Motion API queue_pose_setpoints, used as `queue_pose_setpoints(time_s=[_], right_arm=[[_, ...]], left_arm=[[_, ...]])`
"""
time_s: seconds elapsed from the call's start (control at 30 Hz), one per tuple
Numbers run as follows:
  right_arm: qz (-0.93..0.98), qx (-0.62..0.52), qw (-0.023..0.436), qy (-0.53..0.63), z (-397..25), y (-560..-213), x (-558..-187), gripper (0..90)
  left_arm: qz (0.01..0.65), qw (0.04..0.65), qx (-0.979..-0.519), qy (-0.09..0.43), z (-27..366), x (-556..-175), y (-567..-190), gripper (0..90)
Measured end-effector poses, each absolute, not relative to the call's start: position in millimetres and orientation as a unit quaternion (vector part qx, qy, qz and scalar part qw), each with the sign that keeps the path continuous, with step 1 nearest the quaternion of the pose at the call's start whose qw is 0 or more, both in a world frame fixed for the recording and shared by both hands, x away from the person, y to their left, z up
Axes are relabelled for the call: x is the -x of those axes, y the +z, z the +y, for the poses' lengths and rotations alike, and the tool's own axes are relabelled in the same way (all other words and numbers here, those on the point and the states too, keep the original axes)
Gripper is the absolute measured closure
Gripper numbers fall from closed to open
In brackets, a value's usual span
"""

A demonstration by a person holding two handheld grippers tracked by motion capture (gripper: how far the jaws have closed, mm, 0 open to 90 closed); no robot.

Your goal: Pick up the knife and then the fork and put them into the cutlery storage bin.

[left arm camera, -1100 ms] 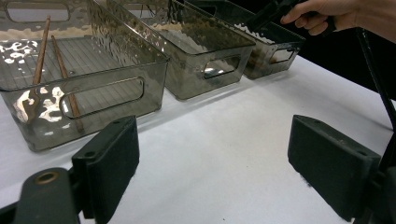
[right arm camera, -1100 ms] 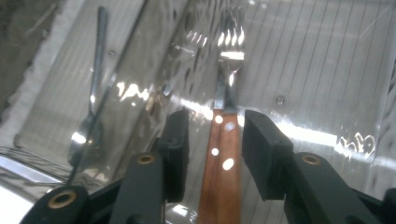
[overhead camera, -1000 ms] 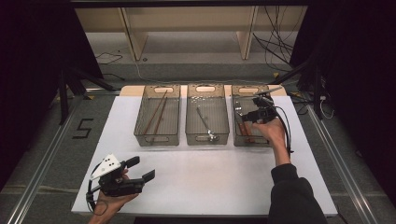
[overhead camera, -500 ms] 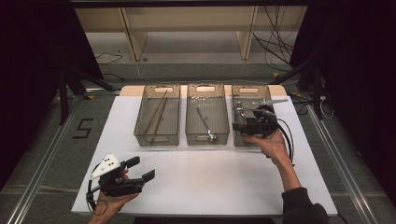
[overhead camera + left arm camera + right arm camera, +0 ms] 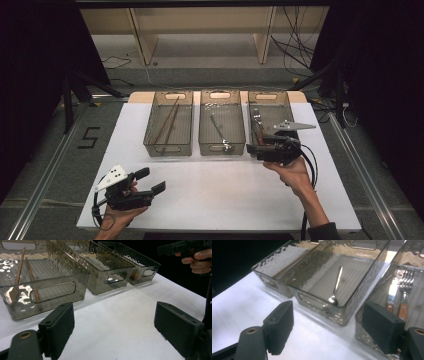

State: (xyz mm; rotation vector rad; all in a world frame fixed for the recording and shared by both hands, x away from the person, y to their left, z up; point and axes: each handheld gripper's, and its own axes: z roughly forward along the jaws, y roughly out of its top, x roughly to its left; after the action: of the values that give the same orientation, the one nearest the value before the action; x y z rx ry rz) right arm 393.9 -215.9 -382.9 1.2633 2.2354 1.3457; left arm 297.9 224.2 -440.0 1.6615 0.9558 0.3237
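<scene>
Three clear bins stand in a row at the back of the white table (image 5: 220, 200). The left bin (image 5: 169, 125) holds two wooden chopsticks (image 5: 25, 270). A metal spoon (image 5: 336, 285) lies in the middle bin (image 5: 221, 125). In the right bin (image 5: 267, 117) lie a fork (image 5: 405, 290) and a knife (image 5: 391, 295), both with wooden handles. My right gripper (image 5: 252, 149) hovers open at the near end of the right bin, jaws empty and pointing left. My left gripper (image 5: 152, 180) rests open and empty near the table's front left, well short of the bins.
A grey three-cornered plate (image 5: 294, 126) tops the right gripper and overhangs the right bin. Cables trail from both grippers. Metal rails run along both table sides, and a "5" mark (image 5: 90, 137) lies on the floor at the left. Open white table lies between the bins and the front edge.
My right gripper has drawn back from above the right bin to its near end, and turned leftward. The left gripper has stayed put.
</scene>
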Motion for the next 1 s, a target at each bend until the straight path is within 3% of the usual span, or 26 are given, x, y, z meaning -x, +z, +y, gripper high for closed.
queue_pose_setpoints(time_s=[1.0], right_arm=[[0.751, -0.390, 0.145, 0.512, -226, -424, -321, 20.6]], left_arm=[[0.404, 0.557, -0.715, 0.125, 221, -300, -441, 15.9]])
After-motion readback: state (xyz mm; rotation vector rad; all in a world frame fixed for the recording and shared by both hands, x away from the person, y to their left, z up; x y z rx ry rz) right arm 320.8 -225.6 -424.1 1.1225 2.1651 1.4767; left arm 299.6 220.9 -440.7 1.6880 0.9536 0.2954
